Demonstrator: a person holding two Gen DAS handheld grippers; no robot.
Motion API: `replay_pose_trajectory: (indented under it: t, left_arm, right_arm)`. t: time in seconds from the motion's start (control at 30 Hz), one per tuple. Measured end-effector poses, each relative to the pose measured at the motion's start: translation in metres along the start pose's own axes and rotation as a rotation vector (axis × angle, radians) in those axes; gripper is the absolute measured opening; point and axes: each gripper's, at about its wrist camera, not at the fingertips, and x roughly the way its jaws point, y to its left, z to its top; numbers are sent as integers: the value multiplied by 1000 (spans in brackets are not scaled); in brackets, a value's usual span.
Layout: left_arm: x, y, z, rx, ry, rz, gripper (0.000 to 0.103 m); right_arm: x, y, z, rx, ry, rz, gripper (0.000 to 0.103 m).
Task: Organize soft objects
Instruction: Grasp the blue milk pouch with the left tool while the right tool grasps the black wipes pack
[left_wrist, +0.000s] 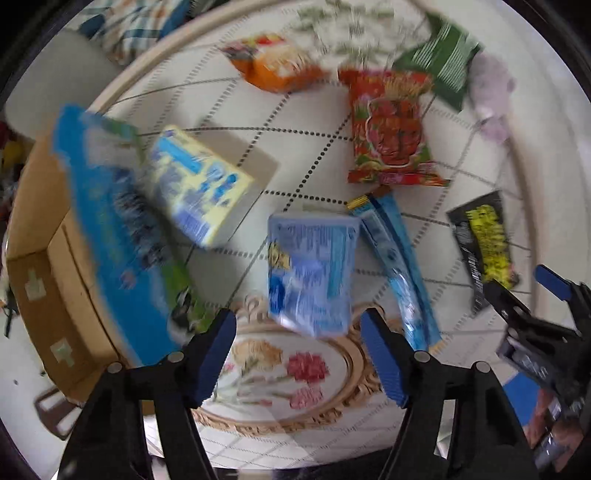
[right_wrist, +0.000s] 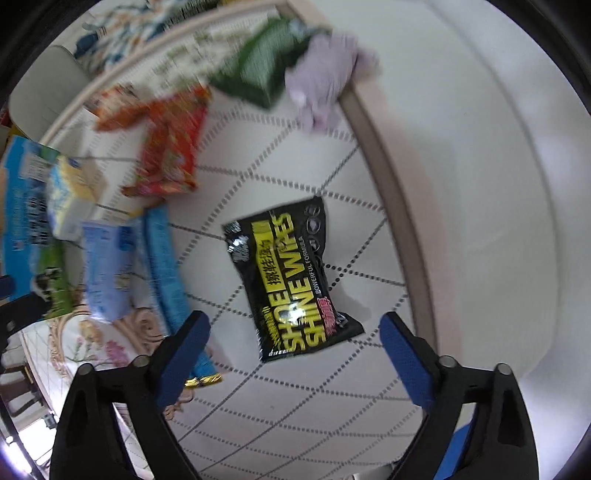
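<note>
My left gripper (left_wrist: 298, 325) is open and empty, above a light blue tissue pack (left_wrist: 312, 271) on the round white table (left_wrist: 229, 96). My right gripper (right_wrist: 293, 328) is open and empty, its jaws straddling the near end of a black and yellow shoe wipes pack (right_wrist: 291, 278); that pack also shows in the left wrist view (left_wrist: 484, 247). The right gripper also shows in the left wrist view (left_wrist: 517, 284). A red snack bag (left_wrist: 391, 129), an orange snack bag (left_wrist: 275, 66), a green pack (left_wrist: 439, 61) and a lilac soft cloth (left_wrist: 491, 92) lie farther back.
A yellow and blue box (left_wrist: 199, 184) and a large blue box (left_wrist: 110, 229) lie at the left. A long blue packet (left_wrist: 399, 266) lies beside the tissue pack. A cardboard box (left_wrist: 48, 266) stands off the table's left edge. The table's rim (right_wrist: 380, 147) curves close on the right.
</note>
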Motion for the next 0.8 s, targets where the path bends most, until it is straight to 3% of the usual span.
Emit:
replay_pose_trajectory:
  t: [0.23, 0.3, 0.33, 0.37, 0.5, 0.63, 0.8]
  left_arm:
    - [50, -7, 29, 18, 119, 9, 68]
    - [62, -4, 32, 4, 139, -14, 68]
    - [66, -2, 32, -11, 144, -25, 68]
    - [70, 0, 31, -28, 150, -47, 59]
    - [72, -1, 23, -40, 130, -50, 44]
    - [67, -5, 11, -60, 97, -38, 40]
    - [38, -5, -10, -92, 59, -69, 38]
  right_arm:
    - [42, -4, 15, -2, 50, 40, 92]
    - [54, -5, 21, -11, 60, 33, 85]
    - [59, -4, 23, -18, 70, 27, 77]
    - [66, -4, 25, -19, 82, 33, 73]
    - [76, 4, 24, -53, 75, 9, 63]
    - [81, 0, 22, -35, 71, 25, 56]
    - [57, -4, 11, -14, 63, 76, 54]
